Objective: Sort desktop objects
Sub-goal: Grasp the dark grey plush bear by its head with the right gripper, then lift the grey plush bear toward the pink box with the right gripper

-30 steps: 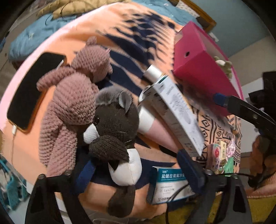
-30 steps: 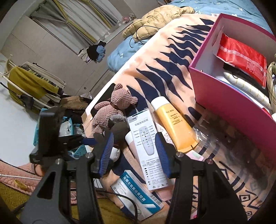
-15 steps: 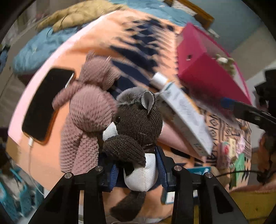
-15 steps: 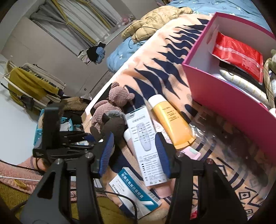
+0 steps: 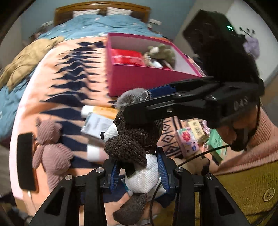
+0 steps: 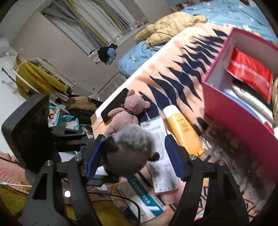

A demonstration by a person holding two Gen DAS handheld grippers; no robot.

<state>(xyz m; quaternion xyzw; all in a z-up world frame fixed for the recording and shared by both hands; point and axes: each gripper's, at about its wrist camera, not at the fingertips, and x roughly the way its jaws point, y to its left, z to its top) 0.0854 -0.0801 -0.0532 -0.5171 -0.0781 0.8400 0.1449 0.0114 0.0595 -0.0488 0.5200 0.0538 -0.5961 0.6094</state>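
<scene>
While my left gripper (image 5: 139, 173) squeezes its blue pads against the white belly of the dark brown plush toy (image 5: 133, 139), the toy hangs upright above the near edge of the bed, clear of the orange blanket (image 5: 69, 66) with its dark navy stripes. Its grey-tufted head sits between the fingers of my right gripper (image 6: 133, 156), whose jaws are opening; the pads stand either side of the head, and I cannot tell whether the left one touches it.

Under the toy, near the blanket's near edge, lie a white leaflet (image 6: 159, 139), a blue-and-white medicine box (image 6: 144, 198) and an orange tube (image 6: 182, 128) with a white cap, the tube just beside the leaflet. Towards the blanket's left edge a pink knitted bear (image 5: 50, 149) lies on its back, touching a black phone (image 5: 26, 160) at that edge. Towards the far right a magenta box (image 5: 144, 80) stands open, holding a red packet (image 6: 250, 74) and a greenish soft toy (image 5: 163, 52). At the near right corner small colourful packets (image 5: 187, 140) lie in a cluster. Beyond the blanket a blue duvet (image 5: 104, 24) covers the bed up to a wooden headboard (image 5: 102, 7), with a tan jacket (image 6: 173, 24) heaped at the left edge. A pink knitted sleeve (image 5: 252, 144) shows on the right of the left wrist view.
</scene>
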